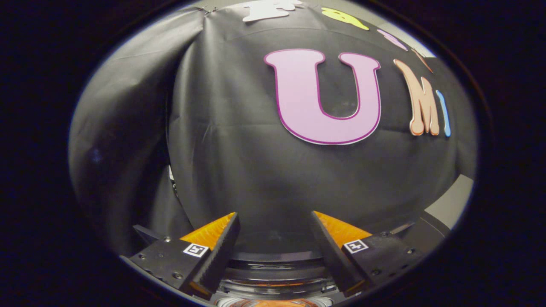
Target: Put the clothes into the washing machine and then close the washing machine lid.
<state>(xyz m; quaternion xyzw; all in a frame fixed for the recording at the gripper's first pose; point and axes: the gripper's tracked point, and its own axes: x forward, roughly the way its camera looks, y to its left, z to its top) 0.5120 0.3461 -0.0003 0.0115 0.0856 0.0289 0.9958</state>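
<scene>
The tongs [273, 224] stand wide apart and carry nothing, their black ridged fingers [222, 251] with orange backs pointing ahead with a broad gap between them. Low between the fingers lies a curved, glossy dark part with a rounded rim [277, 273], which I take to be the washing machine seen from close above, though whether this is its lid or its open mouth I cannot tell from here. At the very base of the gap, nearest the tongs, an orange patch [273, 303] shows; it may be a piece of the clothes or something else orange, and it is too cropped to say which. Just beyond the rim rises the black cloth wall [239, 149] of the booth, and far off to the right a strip of pale grey surface [452, 204] shows past the cloth's edge. With the tongs free and raised level toward the wall, my judgement is that the work stands between steps: either on the way to fetch a garment or, if the clothes are already inside, about to deal with the lid. The next move calls for tipping the tongs down toward the machine, to see what lies there, before narrowing on cloth or the lid's edge.
</scene>
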